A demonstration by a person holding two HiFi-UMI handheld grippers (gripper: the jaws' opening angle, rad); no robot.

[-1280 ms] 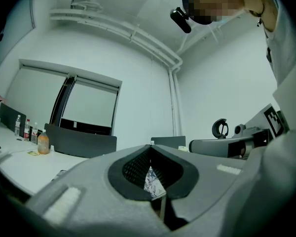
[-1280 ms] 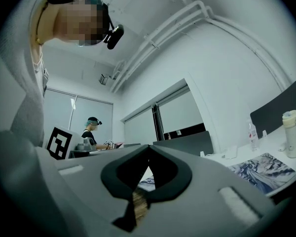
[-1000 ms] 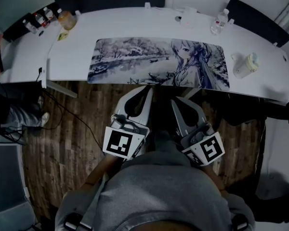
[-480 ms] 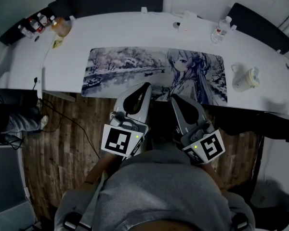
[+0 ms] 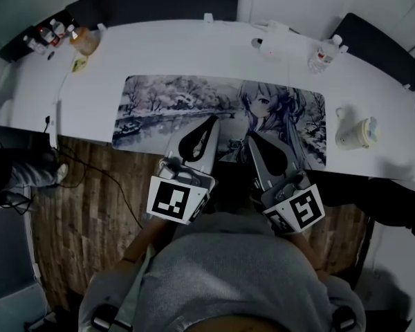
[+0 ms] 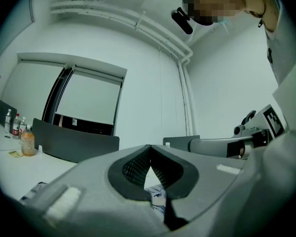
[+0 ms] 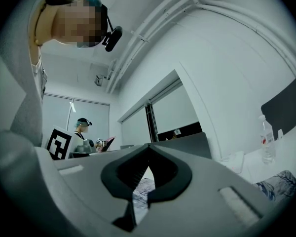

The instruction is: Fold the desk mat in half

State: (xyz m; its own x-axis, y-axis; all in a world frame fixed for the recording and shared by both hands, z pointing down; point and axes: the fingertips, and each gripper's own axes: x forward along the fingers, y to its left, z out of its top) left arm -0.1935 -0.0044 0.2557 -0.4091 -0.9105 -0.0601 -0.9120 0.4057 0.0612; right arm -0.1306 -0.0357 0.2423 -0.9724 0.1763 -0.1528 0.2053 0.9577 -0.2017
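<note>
The desk mat (image 5: 194,106), a long printed picture of a snowy scene and a drawn figure, lies flat on the white desk (image 5: 159,47). My left gripper (image 5: 212,120) is shut and empty, with its tips over the mat's near edge by the middle. Just to its right, my right gripper (image 5: 250,137) is also shut and empty, tips at the same near edge. In the left gripper view the jaws meet at the left gripper (image 6: 149,147), with a bit of mat (image 6: 157,200) below. The right gripper (image 7: 148,146) shows closed too, above the mat (image 7: 141,190).
Several small bottles (image 5: 41,37) and an orange drink bottle (image 5: 85,40) stand at the desk's far left. A water bottle (image 5: 321,55) and a white box (image 5: 273,34) are at the back right, a white cup (image 5: 356,131) right of the mat. Another person (image 7: 82,132) stands far off.
Both grippers have moved forward together from over the floor to the mat's near edge. Both stayed shut.
</note>
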